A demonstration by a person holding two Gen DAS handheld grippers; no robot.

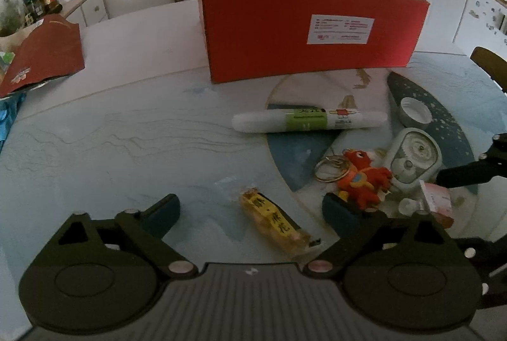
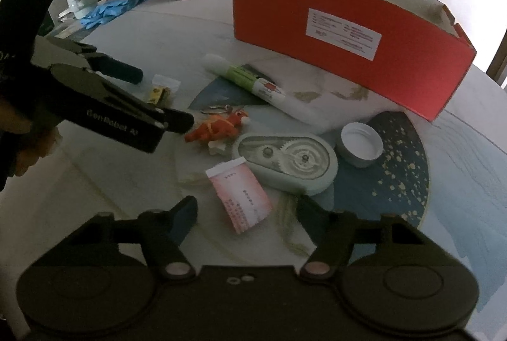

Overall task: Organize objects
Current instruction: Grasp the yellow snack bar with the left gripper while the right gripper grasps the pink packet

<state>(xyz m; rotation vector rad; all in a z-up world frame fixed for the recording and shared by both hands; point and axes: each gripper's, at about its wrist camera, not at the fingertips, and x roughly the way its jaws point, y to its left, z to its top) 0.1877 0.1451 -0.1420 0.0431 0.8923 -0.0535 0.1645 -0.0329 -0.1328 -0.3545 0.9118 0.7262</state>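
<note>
Where the table [image 1: 126, 135] is seen from the left wrist, the left gripper [image 1: 250, 211] is held with its jaws apart and empty, a yellow snack pack [image 1: 274, 222] printed with black Chinese characters lying between its fingers. At 12 o'clock a red box [image 1: 304, 36] stands open-topped; its white label [image 1: 340, 29] is too small to be read. At 1 o'clock a white tube [image 1: 309, 120] with a green band lies on its side, and at 2 o'clock are a red dragon keyring [image 1: 364, 177], a correction-tape case [image 1: 415, 158] and a white cap [image 1: 415, 110].

From the right wrist, the right gripper [image 2: 247, 219] is likewise spread and empty, a pink printed carton [image 2: 242, 195] lying at 12 o'clock just beyond its tips. "GenRobot AI" is read on the left gripper's side at 10 o'clock.
</note>
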